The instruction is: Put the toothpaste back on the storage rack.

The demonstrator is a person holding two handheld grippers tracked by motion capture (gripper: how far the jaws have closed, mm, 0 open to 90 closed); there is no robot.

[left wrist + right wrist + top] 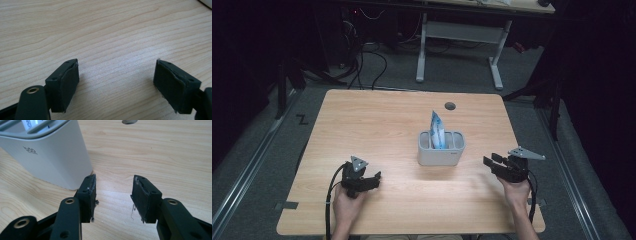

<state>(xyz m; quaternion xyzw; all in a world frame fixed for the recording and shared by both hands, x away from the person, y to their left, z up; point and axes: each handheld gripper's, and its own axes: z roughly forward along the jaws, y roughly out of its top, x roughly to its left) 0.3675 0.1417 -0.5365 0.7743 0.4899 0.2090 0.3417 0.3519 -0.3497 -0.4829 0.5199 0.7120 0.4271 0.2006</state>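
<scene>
Packet (437, 131) standing upright in your white holder (441, 148), mid-table (377, 120); your right gripper (113, 193) view is showing lettering on the holder. Both grippers, left (116, 83) included, are gaping empty. Dark room, desk (462, 30) behind.

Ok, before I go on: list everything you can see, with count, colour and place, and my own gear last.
table: one, light wood, fills the middle of the high view.
cable hole: one, dark grey, in the tabletop near the far edge.
holder: one, pale grey, with compartments, right of the table's centre.
packet: one, blue and white, standing upright in the holder, its top above the rim.
second table: one, white legs, on the floor beyond the wooden table.
cables: several, black, on the floor at the far left.
left gripper: one, black, near the front left of the table, jaws open, nothing between them.
right gripper: one, black, right of the holder, jaws open, nothing between them.
hands: two, at the near edge, one on each gripper.
</scene>
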